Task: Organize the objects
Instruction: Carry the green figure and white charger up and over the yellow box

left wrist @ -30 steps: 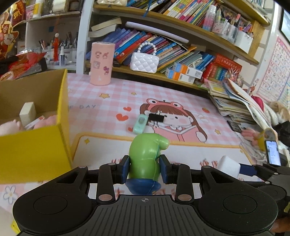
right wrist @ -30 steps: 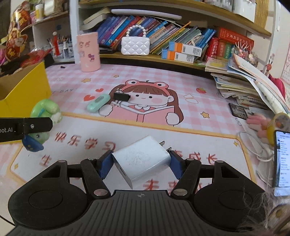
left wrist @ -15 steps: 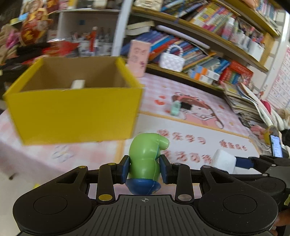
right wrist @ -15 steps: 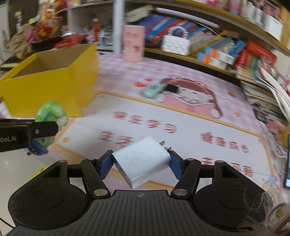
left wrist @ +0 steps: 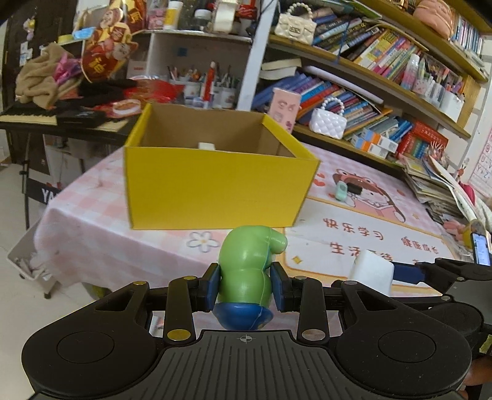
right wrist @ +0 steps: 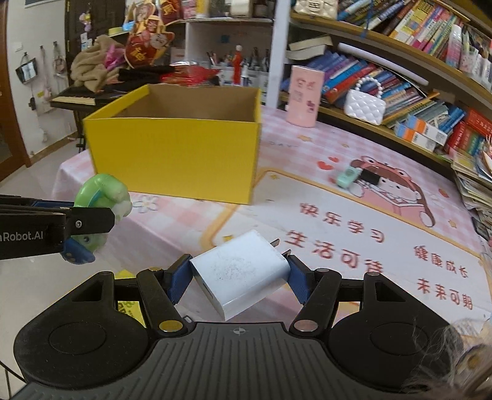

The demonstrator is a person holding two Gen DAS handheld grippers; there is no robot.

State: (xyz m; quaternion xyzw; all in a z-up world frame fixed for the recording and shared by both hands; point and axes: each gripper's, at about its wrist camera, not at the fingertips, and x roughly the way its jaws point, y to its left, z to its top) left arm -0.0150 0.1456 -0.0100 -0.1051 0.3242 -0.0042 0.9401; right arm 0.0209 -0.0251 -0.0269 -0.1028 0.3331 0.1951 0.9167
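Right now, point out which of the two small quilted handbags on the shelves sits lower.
The white quilted handbag with the pearl handle sits lower, on the bottom shelf beside the pink cylinder. The cream handbag, with a clasp, sits a shelf above it.

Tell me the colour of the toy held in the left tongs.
The toy is green with a blue base, clearest in the left wrist view.

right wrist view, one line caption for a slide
Right gripper holding a white charger, facing the yellow box.
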